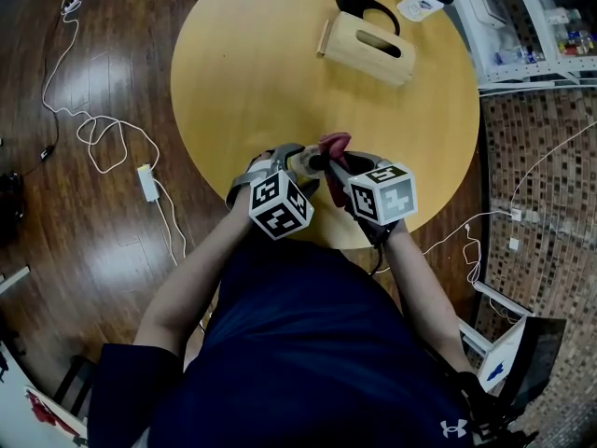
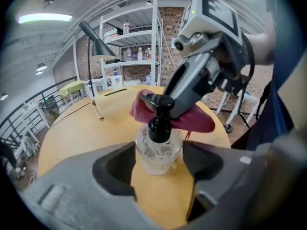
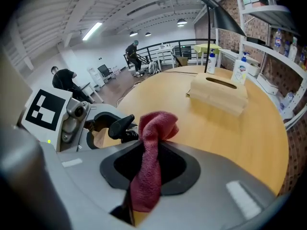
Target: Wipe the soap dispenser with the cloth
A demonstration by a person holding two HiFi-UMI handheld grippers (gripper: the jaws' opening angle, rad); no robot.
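Left gripper view only: soap dispenser (image 2: 158,147) tight in left claw (image 2: 159,158); cloth (image 3: 152,128) pinched in right claw (image 3: 148,159).

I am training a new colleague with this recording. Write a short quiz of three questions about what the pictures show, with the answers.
1. Which gripper holds the red cloth?
2. True or false: no gripper holds the soap dispenser.
3. What else stands on the table? A) a wooden tissue box B) a kettle C) a laptop

Key
1. The right gripper; its jaws are shut on the cloth.
2. False: the left gripper has the clear bottle between its jaws.
3. A
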